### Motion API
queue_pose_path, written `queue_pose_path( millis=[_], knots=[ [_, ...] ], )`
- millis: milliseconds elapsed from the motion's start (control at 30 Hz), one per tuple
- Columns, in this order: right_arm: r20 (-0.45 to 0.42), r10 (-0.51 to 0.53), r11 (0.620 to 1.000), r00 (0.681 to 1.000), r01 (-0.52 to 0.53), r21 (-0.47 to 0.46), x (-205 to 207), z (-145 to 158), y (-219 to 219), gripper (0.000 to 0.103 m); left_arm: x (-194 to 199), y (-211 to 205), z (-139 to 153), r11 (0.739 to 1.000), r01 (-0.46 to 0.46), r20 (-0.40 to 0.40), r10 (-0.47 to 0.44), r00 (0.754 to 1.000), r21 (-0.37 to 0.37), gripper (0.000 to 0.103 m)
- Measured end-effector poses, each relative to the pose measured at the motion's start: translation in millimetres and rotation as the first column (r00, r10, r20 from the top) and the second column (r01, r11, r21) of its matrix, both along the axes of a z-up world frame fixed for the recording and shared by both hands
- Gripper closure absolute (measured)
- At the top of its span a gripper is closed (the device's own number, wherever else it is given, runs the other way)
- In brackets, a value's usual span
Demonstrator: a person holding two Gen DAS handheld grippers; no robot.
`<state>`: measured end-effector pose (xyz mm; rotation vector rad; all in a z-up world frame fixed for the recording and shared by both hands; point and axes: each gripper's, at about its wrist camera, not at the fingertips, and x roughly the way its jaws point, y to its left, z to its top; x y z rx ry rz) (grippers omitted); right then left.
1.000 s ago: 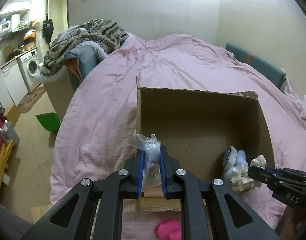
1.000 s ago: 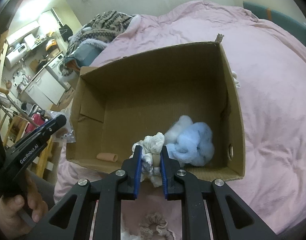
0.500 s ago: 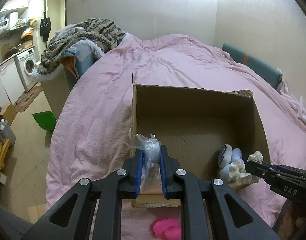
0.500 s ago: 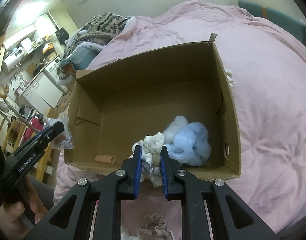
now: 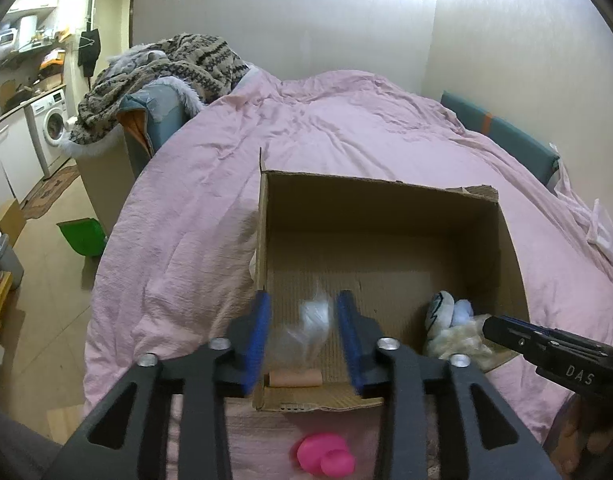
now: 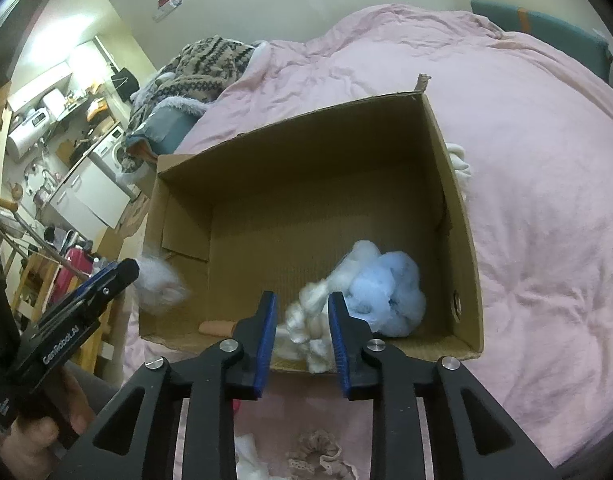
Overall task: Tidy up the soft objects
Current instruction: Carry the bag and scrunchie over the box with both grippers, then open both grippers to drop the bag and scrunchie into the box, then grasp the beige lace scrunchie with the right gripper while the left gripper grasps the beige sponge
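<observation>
An open cardboard box (image 5: pixel 506 240) rests on the pink bedspread. My left gripper (image 5: pixel 303 297) hangs over the box's near left corner. Its jaws are opening, and a clear plastic bag of white fluff (image 5: pixel 312 326) sits blurred between the pads, free of them. Over the near right part, the jaws of my right gripper (image 6: pixel 301 295) are opening too. A cream knotted cloth (image 6: pixel 306 322) lies loose between its blue pads. A pale blue and white plush (image 6: pixel 386 292) lies in the box beside it. A tan roll (image 6: pixel 216 327) rests against the near wall.
On the bedspread in front of the box lie a pink round object (image 5: pixel 326 454) and a frilly scrunchie (image 6: pixel 318 454). A patterned blanket (image 5: pixel 166 68) is heaped at the bed's far left. Beyond the left bed edge are a green bin (image 5: pixel 82 236) and a washing machine (image 5: pixel 52 124).
Both grippers were shut on their loads and have now spread their jaws. The bag has slipped down from the left pads, blurred. The cream cloth has sagged lower between the right pads.
</observation>
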<state>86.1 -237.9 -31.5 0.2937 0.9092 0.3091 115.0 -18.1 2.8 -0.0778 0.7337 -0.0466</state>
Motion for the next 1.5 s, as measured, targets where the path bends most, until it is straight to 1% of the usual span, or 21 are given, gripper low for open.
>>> queue_pose_path(
  millis=[33, 67, 100, 133, 167, 233, 367, 567, 733, 867, 967, 1033, 1067, 1167, 1300, 1367, 1500],
  knots=[
    [-0.002, -0.002, 1.0, 1.0, 0.002, 0.007, 0, 0, -1, 0.065, 0, 1, 1, 1.0, -0.001, 0.001, 0.001, 1.0, -0.008, 0.058],
    [-0.008, -0.007, 1.0, 1.0, 0.007, 0.017, 1, 0, -2, 0.045, 0, 1, 2, 1.0, -0.001, 0.004, 0.001, 1.0, -0.015, 0.053],
    [-0.01, -0.017, 0.999, 1.0, 0.017, 0.027, 0, 1, -4, 0.035, -1, 2, 3, 1.0, -0.002, 0.007, 0.003, 1.0, -0.018, 0.051],
    [0.005, -0.036, 0.999, 0.999, 0.035, 0.038, -1, 2, -7, 0.031, -1, 2, 4, 1.0, -0.003, 0.011, 0.003, 1.0, -0.02, 0.047],
    [0.02, -0.046, 0.998, 0.999, 0.045, 0.043, -3, 4, -9, 0.031, -2, 2, 5, 1.0, -0.004, 0.014, 0.004, 1.0, -0.021, 0.041],
    [0.02, -0.054, 0.998, 0.998, 0.053, 0.044, -2, 6, -11, 0.031, -3, 2, 6, 1.0, -0.002, 0.018, 0.003, 1.0, -0.024, 0.037],
    [-0.01, -0.061, 0.997, 0.998, 0.062, 0.054, 1, 3, -13, 0.031, -5, 0, 6, 1.0, 0.009, 0.015, -0.008, 1.0, -0.015, 0.036],
    [-0.002, -0.056, 0.997, 0.998, 0.056, 0.046, 0, 4, -12, 0.031, -6, 0, 6, 1.0, 0.007, 0.014, -0.006, 1.0, -0.013, 0.036],
    [-0.009, -0.071, 0.996, 0.997, 0.071, 0.055, -3, 6, -15, 0.031, -8, 0, 8, 1.0, 0.004, 0.013, -0.004, 1.0, 0.0, 0.036],
    [-0.024, -0.088, 0.994, 0.996, 0.089, 0.062, -8, 7, -18, 0.031, -17, 9, 15, 1.0, -0.008, 0.025, 0.008, 1.0, -0.013, 0.036],
    [-0.061, -0.096, 0.994, 0.994, 0.099, 0.049, -12, 6, -20, 0.031, -25, 15, 19, 1.0, -0.015, 0.02, 0.015, 1.0, -0.021, 0.036],
    [-0.121, -0.088, 0.993, 0.989, 0.096, 0.069, -15, 1, -22, 0.031, -29, 17, 22, 1.0, -0.019, 0.009, 0.019, 1.0, -0.011, 0.036],
    [-0.14, -0.068, 0.995, 0.988, 0.078, 0.06, -17, -1, -21, 0.031, -31, 18, 21, 1.0, -0.02, -0.006, 0.02, 1.0, 0.001, 0.036],
    [-0.143, -0.042, 0.998, 0.989, 0.049, 0.047, -30, 2, -17, 0.031, -40, 21, 21, 1.0, -0.003, -0.051, 0.004, 0.999, 0.014, 0.036],
    [-0.194, -0.007, 0.999, 0.981, 0.017, 0.049, -42, -1, -14, 0.031, -55, 28, 23, 1.0, -0.003, -0.072, 0.003, 0.997, -0.005, 0.036],
    [-0.21, -0.007, 0.999, 0.978, 0.014, 0.032, -47, -2, -13, 0.031, -61, 33, 23, 1.0, -0.013, -0.082, 0.012, 0.997, -0.011, 0.036],
    [-0.229, -0.019, 0.998, 0.973, 0.033, 0.056, -54, -3, -16, 0.031, -66, 36, 21, 0.999, -0.034, -0.111, 0.032, 0.993, -0.013, 0.036]
  ],
)
